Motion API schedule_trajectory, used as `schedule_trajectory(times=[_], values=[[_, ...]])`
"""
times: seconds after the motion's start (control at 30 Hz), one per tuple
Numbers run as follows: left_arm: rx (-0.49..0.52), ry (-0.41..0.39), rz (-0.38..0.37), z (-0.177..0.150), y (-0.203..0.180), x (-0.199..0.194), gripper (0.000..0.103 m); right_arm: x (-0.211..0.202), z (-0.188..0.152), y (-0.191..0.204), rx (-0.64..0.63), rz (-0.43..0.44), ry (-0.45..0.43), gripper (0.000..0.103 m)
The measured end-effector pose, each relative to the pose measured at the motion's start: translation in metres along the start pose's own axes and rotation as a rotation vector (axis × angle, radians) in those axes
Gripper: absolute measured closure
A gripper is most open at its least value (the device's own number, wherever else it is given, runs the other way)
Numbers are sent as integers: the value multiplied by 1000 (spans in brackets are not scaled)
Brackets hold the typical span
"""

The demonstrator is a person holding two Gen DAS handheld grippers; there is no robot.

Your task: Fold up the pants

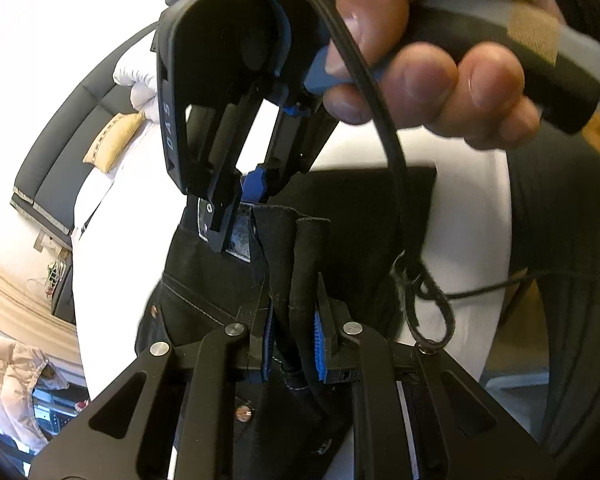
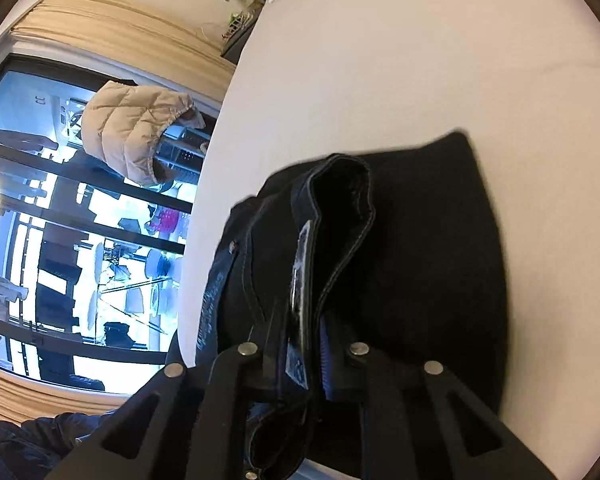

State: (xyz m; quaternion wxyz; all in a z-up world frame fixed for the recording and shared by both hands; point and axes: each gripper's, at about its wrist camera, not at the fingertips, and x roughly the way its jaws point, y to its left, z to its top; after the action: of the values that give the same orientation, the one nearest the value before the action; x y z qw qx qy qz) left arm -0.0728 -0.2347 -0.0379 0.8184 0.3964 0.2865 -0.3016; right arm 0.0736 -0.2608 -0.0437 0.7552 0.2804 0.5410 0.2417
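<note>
We see the black pants [image 1: 220,280] lying bunched on the white bed [image 1: 112,280], their waistband end lifted and pinched by both tools. Our left gripper [image 1: 296,344] is clamped tight on a thick upright fold of the dark cloth, blue pads pressing it from both sides. Our right gripper [image 1: 236,216], held by a hand [image 1: 420,72] at the top of the left wrist view, bites the waistband edge just beyond, beside a pale label; in its own view the right gripper [image 2: 306,344] has cloth and label squeezed between nearly closed jaws. A black cable [image 1: 380,120] loops across in front of the pants. A beige puffer jacket [image 2: 136,132] hangs by the window [image 2: 40,240]. The pants' legs are hidden under the bunched fabric, and motion blur softens the edges.
</note>
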Motion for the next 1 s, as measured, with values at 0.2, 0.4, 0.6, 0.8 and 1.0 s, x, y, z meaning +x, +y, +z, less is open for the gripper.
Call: schedule_trajectory(times=[0.2,0.4,0.6,0.8,1.0], values=[[13,-26,-29,20,0,12,89,-19,10,-16,-8,-47,-7,88],[45,-27,-58,20,-6,22,89,-26,2,-45,57,-40,-27,88],[62,29,-80,4,-7,35,88,-11,-5,-67,85,-32,-29,88],[-124,23,-246,-21,38,-8,86,-15,-16,-83,143,48,-73,85],[-443,-5,-290,-82,130,-52,86,-38,-21,-63,133,-93,-106,77]])
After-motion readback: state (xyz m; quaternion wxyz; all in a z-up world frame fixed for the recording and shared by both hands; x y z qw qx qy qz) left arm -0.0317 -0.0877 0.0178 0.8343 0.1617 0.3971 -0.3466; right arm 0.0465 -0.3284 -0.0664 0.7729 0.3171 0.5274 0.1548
